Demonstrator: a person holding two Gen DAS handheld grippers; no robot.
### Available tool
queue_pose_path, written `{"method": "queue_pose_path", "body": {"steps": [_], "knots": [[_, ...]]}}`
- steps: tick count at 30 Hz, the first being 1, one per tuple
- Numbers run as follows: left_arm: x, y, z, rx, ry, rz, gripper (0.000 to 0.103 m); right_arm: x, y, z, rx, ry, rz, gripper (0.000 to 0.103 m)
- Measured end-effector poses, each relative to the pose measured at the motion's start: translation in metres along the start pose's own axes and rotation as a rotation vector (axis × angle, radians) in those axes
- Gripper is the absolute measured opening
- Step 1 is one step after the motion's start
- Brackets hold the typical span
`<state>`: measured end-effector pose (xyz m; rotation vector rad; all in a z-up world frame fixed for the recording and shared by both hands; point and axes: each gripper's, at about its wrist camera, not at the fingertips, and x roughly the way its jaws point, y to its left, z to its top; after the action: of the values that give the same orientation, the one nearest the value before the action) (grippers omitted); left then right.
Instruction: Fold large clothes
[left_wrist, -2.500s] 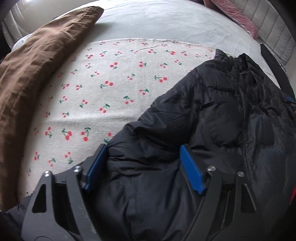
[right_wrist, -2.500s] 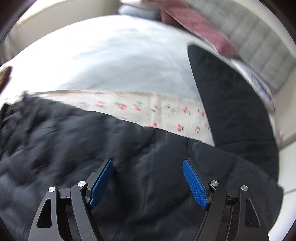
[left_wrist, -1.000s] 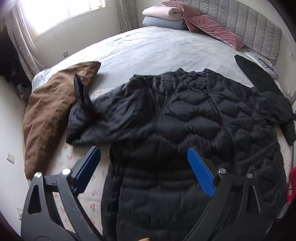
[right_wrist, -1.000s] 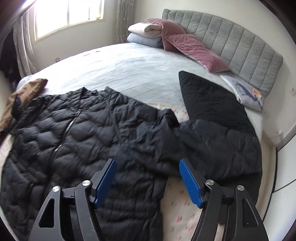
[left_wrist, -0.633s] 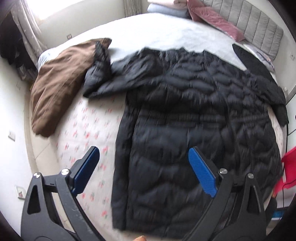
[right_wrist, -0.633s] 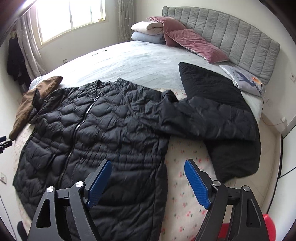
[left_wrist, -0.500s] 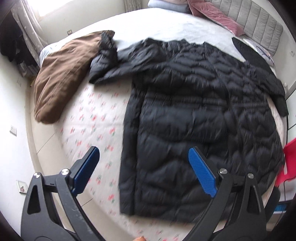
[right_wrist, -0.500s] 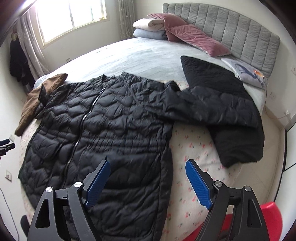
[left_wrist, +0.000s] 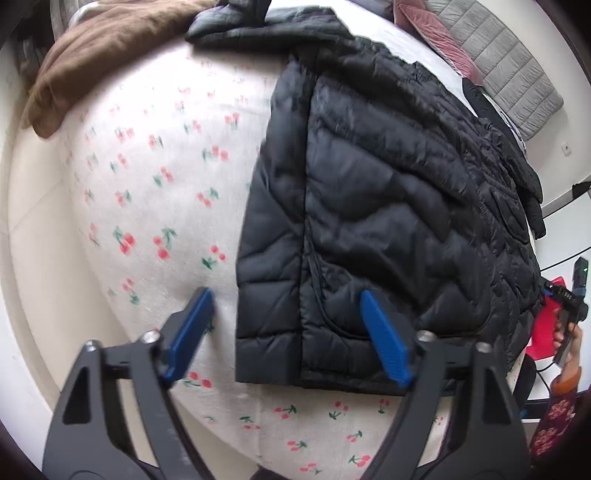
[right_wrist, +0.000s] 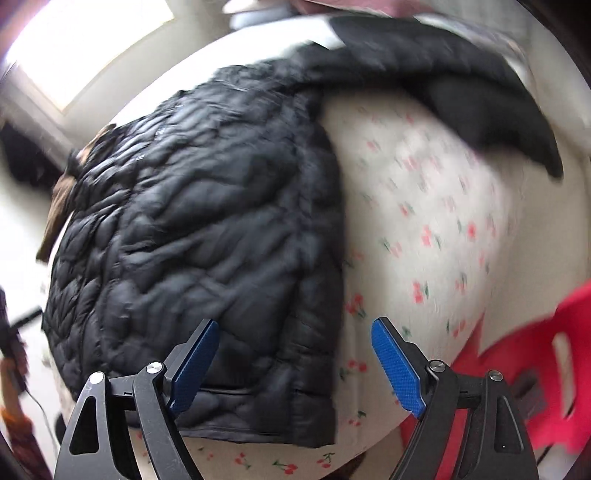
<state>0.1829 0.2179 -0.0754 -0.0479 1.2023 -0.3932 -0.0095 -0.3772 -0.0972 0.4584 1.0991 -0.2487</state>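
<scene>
A black quilted puffer jacket (left_wrist: 376, 192) lies spread flat on a white cherry-print sheet (left_wrist: 147, 177) on the bed, hem toward me. My left gripper (left_wrist: 288, 332) is open, hovering over the jacket's left hem corner (left_wrist: 266, 354), blue pads either side of it. My right gripper (right_wrist: 295, 358) is open over the right hem corner (right_wrist: 306, 417) of the jacket (right_wrist: 199, 236). Neither touches the fabric. One sleeve (right_wrist: 461, 77) stretches away at upper right.
A brown cloth (left_wrist: 107, 48) lies at the bed's far left. A grey headboard (left_wrist: 509, 55) and pink pillow (left_wrist: 436, 26) are at the back. A red stool (right_wrist: 524, 373) stands by the bed's near right edge. The bed edge runs just below the hem.
Both grippers have dropped from a high overview down close to the jacket's hem, the left toward its left corner, the right toward its right corner. Both stayed open.
</scene>
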Motion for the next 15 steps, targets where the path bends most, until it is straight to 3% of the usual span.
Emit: {"method": "queue_pose_path", "body": {"steps": [2,3,5,6,7,10,15], "knots": [[-0.002,-0.007,-0.004,0.033,-0.027,0.004,0.074,0.004,-0.008,-0.005,0.038,0.008,0.029,0.085],[-0.003,-0.01,-0.005,0.041,-0.026,-0.019,0.059,0.004,-0.009,-0.007,0.042,0.001,0.039,0.083],[-0.003,-0.015,-0.008,0.034,-0.016,-0.046,0.046,0.002,-0.005,-0.009,0.023,-0.004,0.07,0.071],[-0.002,-0.017,-0.01,0.033,-0.01,-0.058,0.03,0.001,-0.002,-0.011,0.011,0.002,0.105,0.054],[-0.002,-0.019,-0.011,0.028,-0.005,-0.077,0.022,0.001,0.001,-0.012,0.005,0.011,0.141,0.032],[-0.011,-0.024,-0.015,0.014,-0.02,-0.083,0.017,-0.003,0.008,-0.011,-0.017,-0.001,0.127,0.013],[-0.045,-0.037,-0.022,0.043,-0.046,-0.145,0.016,-0.043,0.006,-0.003,-0.024,-0.094,0.123,0.009]]}}
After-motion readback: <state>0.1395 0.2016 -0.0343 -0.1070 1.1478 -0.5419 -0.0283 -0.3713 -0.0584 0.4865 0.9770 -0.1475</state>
